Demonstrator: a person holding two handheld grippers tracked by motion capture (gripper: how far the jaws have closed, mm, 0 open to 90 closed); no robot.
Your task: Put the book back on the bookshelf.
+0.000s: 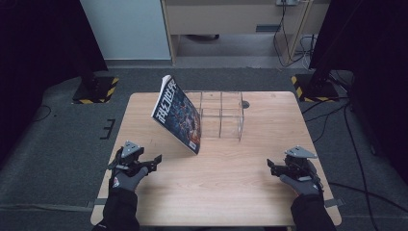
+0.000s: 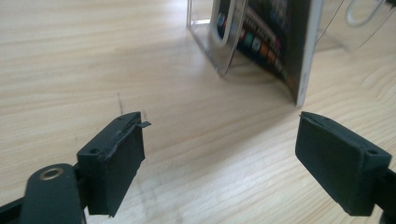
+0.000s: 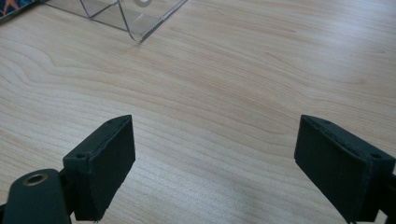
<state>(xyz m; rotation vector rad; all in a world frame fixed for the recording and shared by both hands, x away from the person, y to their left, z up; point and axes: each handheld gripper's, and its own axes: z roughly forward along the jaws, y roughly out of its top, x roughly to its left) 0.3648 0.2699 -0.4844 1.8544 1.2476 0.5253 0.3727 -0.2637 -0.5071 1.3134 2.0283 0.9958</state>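
A magazine [image 1: 177, 114] with a dark, colourful cover stands tilted on the wooden table [image 1: 226, 192], leaning against the left end of a clear acrylic divided rack [image 1: 221, 115]. My left gripper [image 1: 153, 162] rests near the table's front left, open, with nothing between its jaws. In the left gripper view the magazine [image 2: 275, 42] and the rack's clear wall [image 2: 224, 44] lie ahead of the left gripper [image 2: 219, 158]. My right gripper [image 1: 270, 166] sits at the front right, open and empty. The right gripper view shows the right gripper [image 3: 215, 163] over bare wood, with the rack's corner [image 3: 126, 16] far ahead.
Two stand bases with yellow-black tape [image 1: 94, 90] [image 1: 312, 88] sit on the floor beyond the table's far corners. Cables [image 1: 337, 125] trail on the floor to the right. A small round hole [image 1: 245, 104] marks the tabletop behind the rack.
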